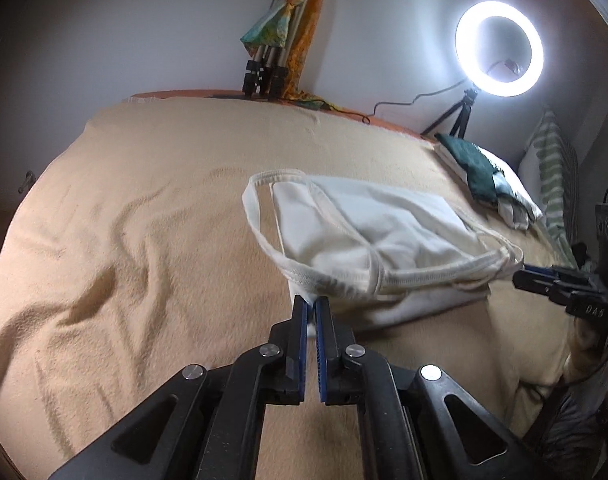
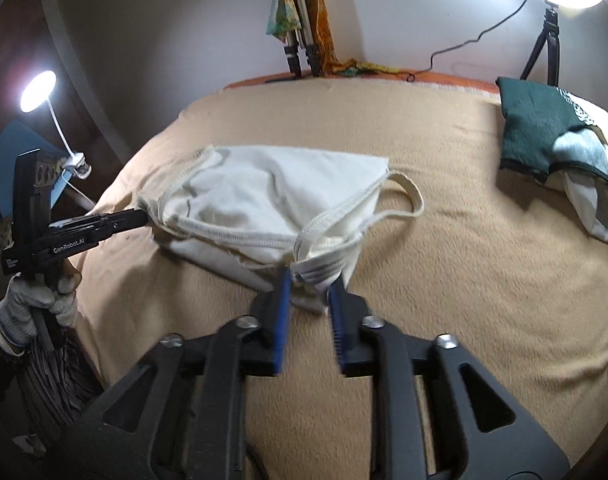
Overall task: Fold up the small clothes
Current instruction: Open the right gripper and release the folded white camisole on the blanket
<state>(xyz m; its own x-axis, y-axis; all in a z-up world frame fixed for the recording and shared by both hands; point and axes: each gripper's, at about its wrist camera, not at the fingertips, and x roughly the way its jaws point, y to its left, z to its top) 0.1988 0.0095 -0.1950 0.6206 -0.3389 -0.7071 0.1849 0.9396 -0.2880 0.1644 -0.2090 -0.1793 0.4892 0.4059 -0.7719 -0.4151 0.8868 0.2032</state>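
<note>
A small white sleeveless top [image 1: 384, 224] with ribbed straps lies folded on the beige blanket [image 1: 144, 208]. Its near edge is lifted off the bed. My left gripper [image 1: 311, 302] is shut on the garment's near corner. In the right wrist view the same top [image 2: 272, 196] lies ahead, and my right gripper [image 2: 311, 285] has its jaws apart with the bunched hem between the blue pads. The left gripper [image 2: 144, 214] clamps the other end, held by a gloved hand [image 2: 36, 304]. The right gripper [image 1: 518, 274] shows at the cloth's right end.
A pile of folded clothes with a dark green piece on top [image 1: 472, 164] [image 2: 544, 128] sits at the bed's right. A ring light [image 1: 499, 50] on a tripod, tripod legs [image 1: 264, 68] against the wall, a striped pillow [image 1: 552, 172] and a clip lamp [image 2: 38, 86] surround the bed.
</note>
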